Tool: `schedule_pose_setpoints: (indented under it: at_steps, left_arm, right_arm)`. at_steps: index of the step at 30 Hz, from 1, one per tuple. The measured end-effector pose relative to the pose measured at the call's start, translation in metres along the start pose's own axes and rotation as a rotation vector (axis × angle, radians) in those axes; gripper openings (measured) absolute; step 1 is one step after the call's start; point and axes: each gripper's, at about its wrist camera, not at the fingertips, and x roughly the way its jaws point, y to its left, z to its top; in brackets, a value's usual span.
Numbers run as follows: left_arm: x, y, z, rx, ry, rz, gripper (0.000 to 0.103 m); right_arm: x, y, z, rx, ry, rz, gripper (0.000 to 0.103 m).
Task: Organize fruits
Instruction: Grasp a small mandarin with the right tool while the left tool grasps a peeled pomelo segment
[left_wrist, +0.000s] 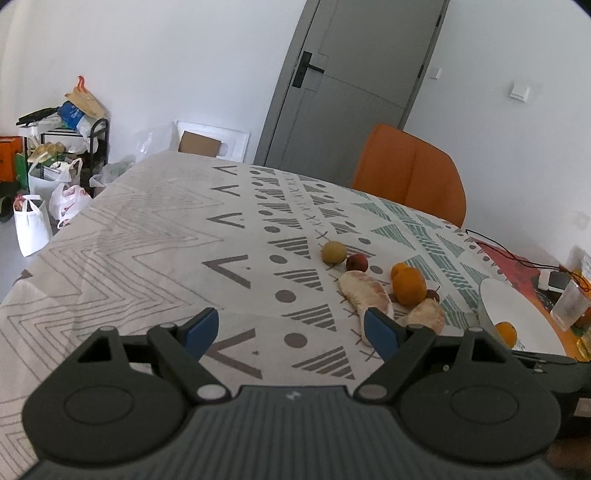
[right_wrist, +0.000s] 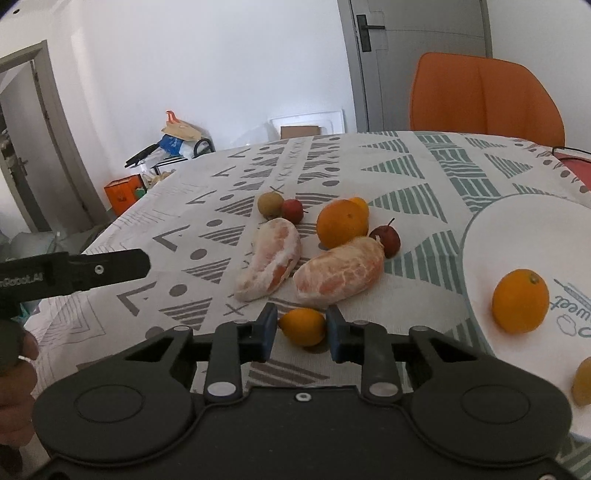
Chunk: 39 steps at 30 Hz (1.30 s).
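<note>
My right gripper (right_wrist: 302, 330) is shut on a small orange kumquat (right_wrist: 303, 325), low over the patterned tablecloth. Beyond it lie two peeled citrus pieces (right_wrist: 271, 258) (right_wrist: 341, 273), an orange (right_wrist: 341, 223), two small red fruits (right_wrist: 386, 240) (right_wrist: 293, 210) and a yellow-green fruit (right_wrist: 269, 204). A white plate (right_wrist: 517, 229) at the right holds an orange fruit (right_wrist: 521, 301) and another at its near edge (right_wrist: 583, 380). My left gripper (left_wrist: 291, 330) is open and empty, left of the fruit pile (left_wrist: 408, 286); it also shows in the right wrist view (right_wrist: 110, 266).
An orange chair (right_wrist: 484, 99) stands behind the table. A clear cup (left_wrist: 569, 304), a small white device with a cable (left_wrist: 554, 280) and a red mat sit at the far right. Bags and a cart (left_wrist: 62, 155) stand on the floor at the left.
</note>
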Motion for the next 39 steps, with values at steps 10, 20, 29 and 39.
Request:
schedule_pose_setpoints:
  at_steps: [10, 20, 29, 39]
  left_arm:
    - [0.012, -0.026, 0.002, 0.059, 0.011, -0.062, 0.085]
    - [0.020, -0.060, 0.003, 0.130, 0.003, -0.120, 0.084]
    - [0.046, -0.070, 0.000, 0.140, 0.037, -0.100, 0.072]
    - [0.071, -0.082, -0.001, 0.169, 0.062, -0.037, 0.063]
  right_arm:
    - [-0.028, -0.014, 0.010, 0.023, -0.067, -0.026, 0.026]
    - [-0.048, -0.037, 0.013, 0.053, -0.115, -0.071, 0.026]
    - [-0.058, -0.048, 0.012, 0.066, -0.132, -0.086, 0.026]
    - [-0.068, -0.066, 0.014, 0.089, -0.159, -0.119, 0.026]
